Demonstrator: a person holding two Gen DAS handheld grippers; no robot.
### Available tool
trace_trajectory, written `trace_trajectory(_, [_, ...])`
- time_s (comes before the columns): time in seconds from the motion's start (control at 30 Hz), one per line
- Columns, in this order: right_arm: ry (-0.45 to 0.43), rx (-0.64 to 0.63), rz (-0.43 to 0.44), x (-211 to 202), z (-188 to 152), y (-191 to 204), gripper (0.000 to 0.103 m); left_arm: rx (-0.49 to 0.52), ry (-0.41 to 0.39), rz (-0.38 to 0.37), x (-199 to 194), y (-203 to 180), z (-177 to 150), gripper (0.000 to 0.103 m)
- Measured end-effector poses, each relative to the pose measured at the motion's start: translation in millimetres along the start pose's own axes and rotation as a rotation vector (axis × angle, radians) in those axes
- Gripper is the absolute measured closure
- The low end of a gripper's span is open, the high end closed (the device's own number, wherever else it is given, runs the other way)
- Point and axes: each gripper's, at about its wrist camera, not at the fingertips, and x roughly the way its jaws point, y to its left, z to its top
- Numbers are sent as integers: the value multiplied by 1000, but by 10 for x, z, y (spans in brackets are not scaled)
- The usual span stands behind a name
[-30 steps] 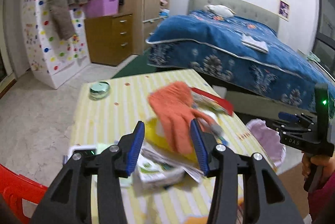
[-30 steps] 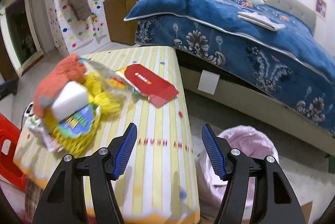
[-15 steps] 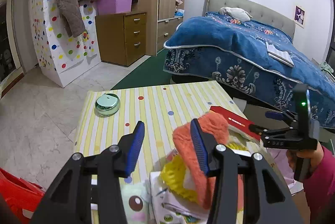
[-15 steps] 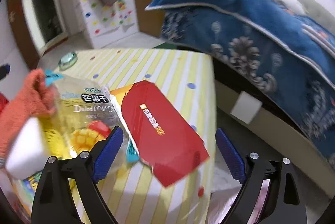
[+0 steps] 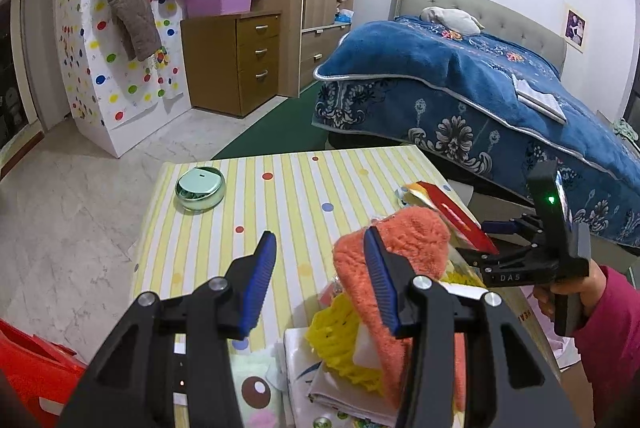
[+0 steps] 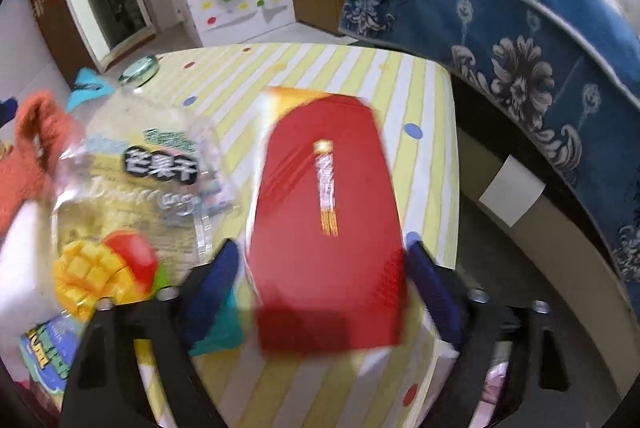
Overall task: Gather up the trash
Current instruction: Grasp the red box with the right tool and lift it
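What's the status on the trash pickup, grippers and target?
Left gripper open, empty. Right gripper straddling red envelope, jaws just closing, not gripped. Mango bag overlaps its left edge.

Table cover (image 5: 288, 195): smooth, faintly sheeny striped sheet, likely plastic. Red envelope (image 6: 328, 211) near the table's bed-side edge: glossy paper or card. Dried-mango bag (image 6: 132, 195): clear, shiny plastic film. Orange cloth (image 5: 384, 260): fuzzy, matt. Round tin (image 5: 200, 187) near the far edge: mirror-glossy metal look. Left gripper (image 5: 320, 280): matt black plastic, ribbed blue pads (image 5: 260, 276).
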Motion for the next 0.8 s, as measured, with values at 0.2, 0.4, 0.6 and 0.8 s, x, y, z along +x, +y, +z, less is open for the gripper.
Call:
trace_trajectory(0.2, [6,-21,-25,-145,-73,270,58,-5,-2,-5,-98,32,-65,59])
trace_trajectory(0.4, [9,66,-19,-289,-103,396,79,-18,-7,0,-266,96,-138,59])
trace_trajectory(0.6, [-20,6,-132,-288,-156,493,39,-15,-5,-7,-400,118,-269,58])
trace_trajectory(0.8, [-45,-5,-156,-253,-55,362,14,-23,0,-14,-402,145,-308,58])
